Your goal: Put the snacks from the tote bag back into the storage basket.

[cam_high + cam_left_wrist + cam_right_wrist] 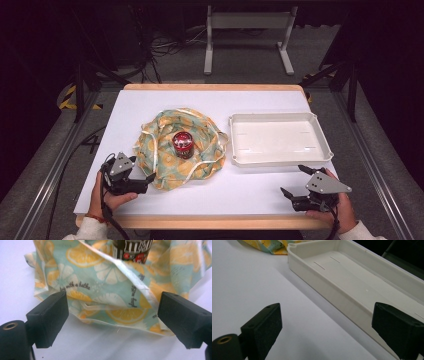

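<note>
A lemon-print cloth (170, 150) with a white ribbon edge lies crumpled at the table's centre-left. On its middle stands a dark jar with a red lid (183, 144). My left gripper (140, 170) is open at the cloth's near-left edge. In the left gripper view its jaws (112, 312) frame the cloth's hem (112, 292) without touching it, and the jar (132, 250) stands beyond. Just off the near-right corner of an empty white tray (280, 137), my right gripper (295, 180) rests open on the table. The right gripper view shows the tray wall (324, 290) between its open jaws (327, 326).
The white table (250, 200) has bare room along its front and far sides. A corner of the cloth (272, 245) shows past the tray in the right gripper view. Beyond the table are a grey frame (247, 35), cables and dark floor.
</note>
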`<action>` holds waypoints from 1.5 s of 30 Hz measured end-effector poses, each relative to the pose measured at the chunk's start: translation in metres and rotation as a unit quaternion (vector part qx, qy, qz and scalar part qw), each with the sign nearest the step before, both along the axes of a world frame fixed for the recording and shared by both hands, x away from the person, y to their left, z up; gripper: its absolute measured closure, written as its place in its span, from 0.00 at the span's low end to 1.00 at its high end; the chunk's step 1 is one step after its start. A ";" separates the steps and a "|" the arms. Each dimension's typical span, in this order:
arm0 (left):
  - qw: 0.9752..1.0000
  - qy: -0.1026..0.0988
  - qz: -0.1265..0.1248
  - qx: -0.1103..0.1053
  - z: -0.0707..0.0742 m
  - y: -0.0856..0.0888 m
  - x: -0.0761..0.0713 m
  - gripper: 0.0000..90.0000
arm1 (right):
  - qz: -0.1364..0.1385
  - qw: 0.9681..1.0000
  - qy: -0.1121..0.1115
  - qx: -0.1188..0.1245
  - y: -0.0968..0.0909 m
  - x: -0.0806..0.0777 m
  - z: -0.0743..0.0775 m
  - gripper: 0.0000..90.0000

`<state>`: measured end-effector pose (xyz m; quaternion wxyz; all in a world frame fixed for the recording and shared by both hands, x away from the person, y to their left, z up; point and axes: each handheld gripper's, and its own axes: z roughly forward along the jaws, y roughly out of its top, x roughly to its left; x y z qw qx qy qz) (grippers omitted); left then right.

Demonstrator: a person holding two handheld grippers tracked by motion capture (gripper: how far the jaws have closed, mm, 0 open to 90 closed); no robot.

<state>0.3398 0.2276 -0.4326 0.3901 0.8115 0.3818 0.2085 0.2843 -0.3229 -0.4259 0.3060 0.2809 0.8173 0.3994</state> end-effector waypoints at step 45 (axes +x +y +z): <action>0.994 0.104 0.035 -0.016 0.067 -0.055 0.021 0.09 | -0.004 1.000 0.006 -0.014 0.003 -0.001 -0.002 0.11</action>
